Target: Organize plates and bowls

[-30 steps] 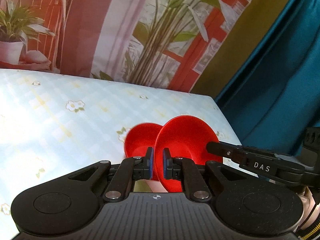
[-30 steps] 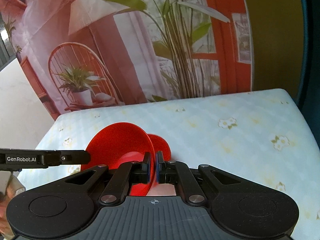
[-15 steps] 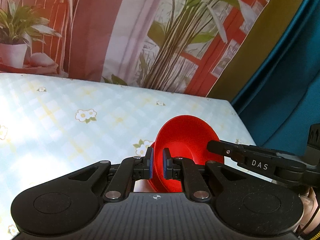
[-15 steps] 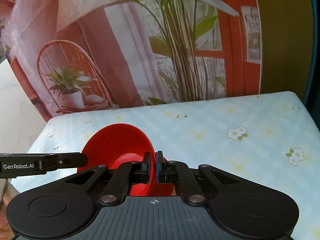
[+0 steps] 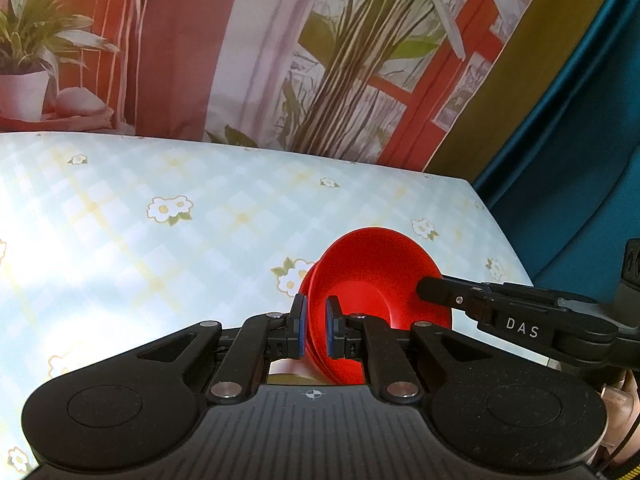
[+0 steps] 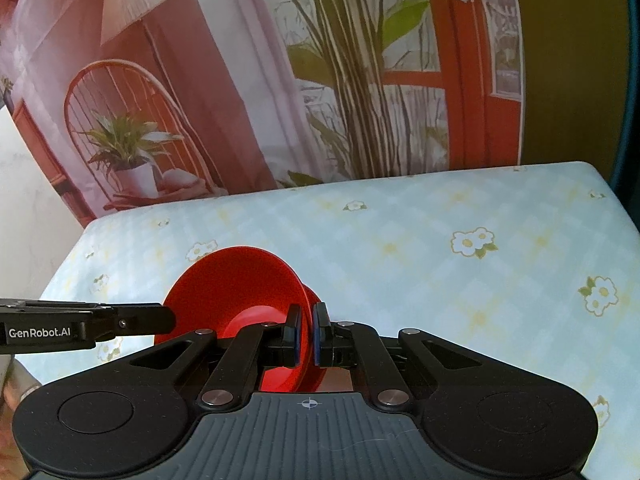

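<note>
Holding one red bowl (image 5: 376,280) pinched at opposite rims by left gripper (image 5: 313,330) and right gripper (image 6: 306,336), now lowered nearer the floral tablecloth (image 5: 160,240), suggesting set-down is close

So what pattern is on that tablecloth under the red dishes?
The tablecloth is pale blue check with faint yellow lines and small white daisies; the right wrist view shows it best.

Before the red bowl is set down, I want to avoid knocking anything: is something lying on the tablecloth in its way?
Nothing visible does. Both the left gripper and right gripper are shut on the red bowl, and the flowered tablecloth beyond it shows no other item; directly beneath the bowl is hidden.
</note>
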The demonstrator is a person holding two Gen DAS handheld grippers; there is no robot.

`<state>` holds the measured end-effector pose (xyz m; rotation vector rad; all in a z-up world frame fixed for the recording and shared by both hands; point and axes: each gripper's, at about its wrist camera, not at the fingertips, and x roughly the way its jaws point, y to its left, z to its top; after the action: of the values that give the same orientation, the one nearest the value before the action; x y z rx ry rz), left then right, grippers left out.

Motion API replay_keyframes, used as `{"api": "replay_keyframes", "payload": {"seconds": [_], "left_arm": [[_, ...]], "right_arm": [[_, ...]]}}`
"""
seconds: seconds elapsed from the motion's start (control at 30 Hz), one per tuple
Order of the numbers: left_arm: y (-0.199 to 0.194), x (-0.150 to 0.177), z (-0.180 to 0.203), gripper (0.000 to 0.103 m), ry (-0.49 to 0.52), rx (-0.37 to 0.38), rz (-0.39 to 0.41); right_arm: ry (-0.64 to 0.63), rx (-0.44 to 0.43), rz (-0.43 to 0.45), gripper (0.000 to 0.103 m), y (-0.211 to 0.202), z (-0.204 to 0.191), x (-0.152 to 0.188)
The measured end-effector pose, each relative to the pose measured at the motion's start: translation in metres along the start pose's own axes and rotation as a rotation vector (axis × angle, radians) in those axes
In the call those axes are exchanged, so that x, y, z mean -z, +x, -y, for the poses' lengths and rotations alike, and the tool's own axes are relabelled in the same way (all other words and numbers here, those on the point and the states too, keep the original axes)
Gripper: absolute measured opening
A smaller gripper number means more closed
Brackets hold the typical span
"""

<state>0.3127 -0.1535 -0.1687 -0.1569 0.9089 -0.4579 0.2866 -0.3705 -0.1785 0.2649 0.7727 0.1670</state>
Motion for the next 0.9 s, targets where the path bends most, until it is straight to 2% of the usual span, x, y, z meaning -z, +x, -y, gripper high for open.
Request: {"api": "replay_keyframes", "payload": {"seconds": [0.4, 0.47, 0.53, 0.6, 0.73, 0.9], "left_arm": [[0.000, 0.000, 0.001, 0.012, 0.011, -0.021, 0.006], [-0.002, 0.000, 0.001, 0.014, 0.018, -0.025, 0.010], [-0.004, 0.000, 0.002, 0.025, 0.027, -0.032, 0.016], [-0.008, 0.000, 0.002, 0.031, 0.032, -0.034, 0.025], [-0.011, 0.001, 0.001, 0.032, 0.034, -0.032, 0.028], [-0.011, 0.003, 0.000, 0.032, 0.033, -0.034, 0.022]], "right_arm": [[-0.032, 0.055, 0.025, 0.016, -0.007, 0.002, 0.003], [-0.039, 0.064, 0.031, 0.017, -0.010, 0.001, 0.005], [-0.051, 0.073, 0.034, 0.021, -0.013, 0.000, 0.006], [-0.059, 0.082, 0.036, 0.028, -0.015, -0.002, 0.008], [-0.055, 0.085, 0.038, 0.033, -0.018, -0.001, 0.011], [-0.043, 0.084, 0.037, 0.036, -0.020, 0.001, 0.016]]}}
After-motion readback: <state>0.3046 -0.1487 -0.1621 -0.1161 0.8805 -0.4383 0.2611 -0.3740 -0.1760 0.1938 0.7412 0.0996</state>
